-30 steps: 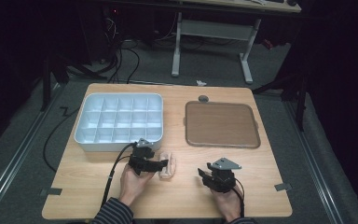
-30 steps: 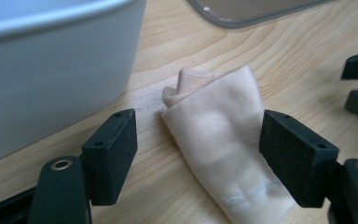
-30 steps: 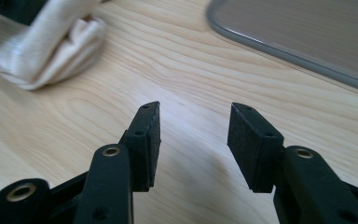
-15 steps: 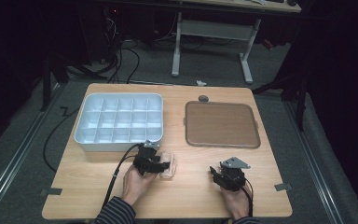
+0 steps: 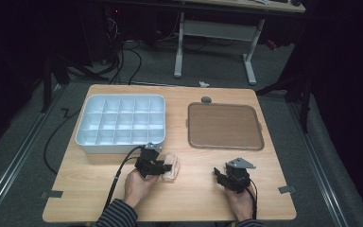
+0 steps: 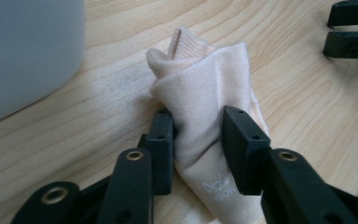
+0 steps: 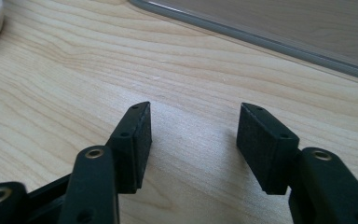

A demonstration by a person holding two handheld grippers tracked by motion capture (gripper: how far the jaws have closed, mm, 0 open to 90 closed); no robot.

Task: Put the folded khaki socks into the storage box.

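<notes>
Now the left hand-held gripper (image 6: 198, 149), jaws just closing, pinches the pale sock (image 6: 209, 93).

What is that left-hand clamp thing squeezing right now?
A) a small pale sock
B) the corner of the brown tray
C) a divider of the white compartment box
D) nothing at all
A. In the left gripper view the left gripper has its two black pads pressed into the sides of the pale sock, which bunches up between them on the wooden table.
</notes>
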